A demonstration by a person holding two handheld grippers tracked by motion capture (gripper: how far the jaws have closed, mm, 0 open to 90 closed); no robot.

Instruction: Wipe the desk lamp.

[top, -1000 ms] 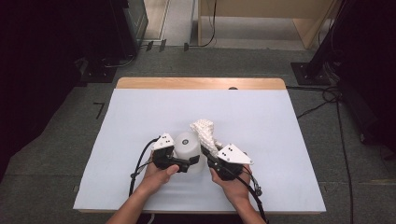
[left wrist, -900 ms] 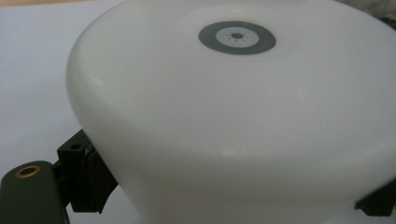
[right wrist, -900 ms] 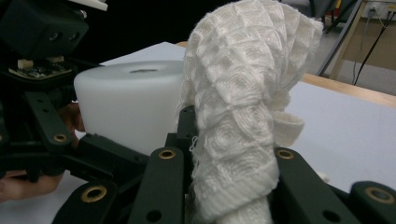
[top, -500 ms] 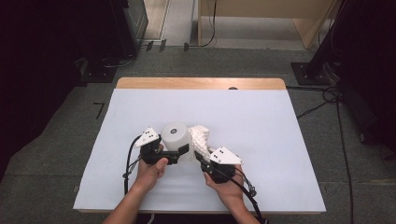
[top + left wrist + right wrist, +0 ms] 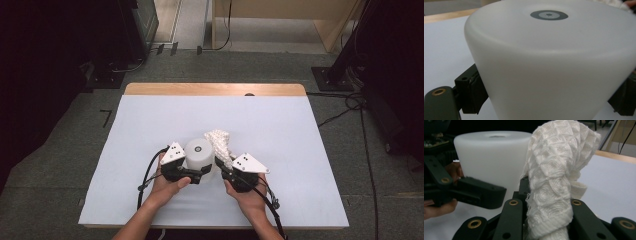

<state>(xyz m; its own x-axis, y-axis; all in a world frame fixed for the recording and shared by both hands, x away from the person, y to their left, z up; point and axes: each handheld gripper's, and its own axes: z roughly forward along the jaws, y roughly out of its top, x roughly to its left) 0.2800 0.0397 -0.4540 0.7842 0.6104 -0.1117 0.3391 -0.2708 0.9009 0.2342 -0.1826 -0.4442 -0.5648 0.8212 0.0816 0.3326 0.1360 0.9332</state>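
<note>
So the big pale blue table mat (image 5: 150,130) fills most of the desk. The white frosted plastic cylinder w/ a grey ring mark on top (image 5: 199,152) stands near the mat's middle, clamped from both sides by the left gripper (image 5: 200,172), hand low and reaching in from the left. Right next to it the white waffle-knit cloth (image 5: 221,145) sticks up, pinched tight in the right gripper (image 5: 222,167). Vs half a sec ago, cylinder + left hand have slid right, cloth now touching the cylinder's side.
</note>
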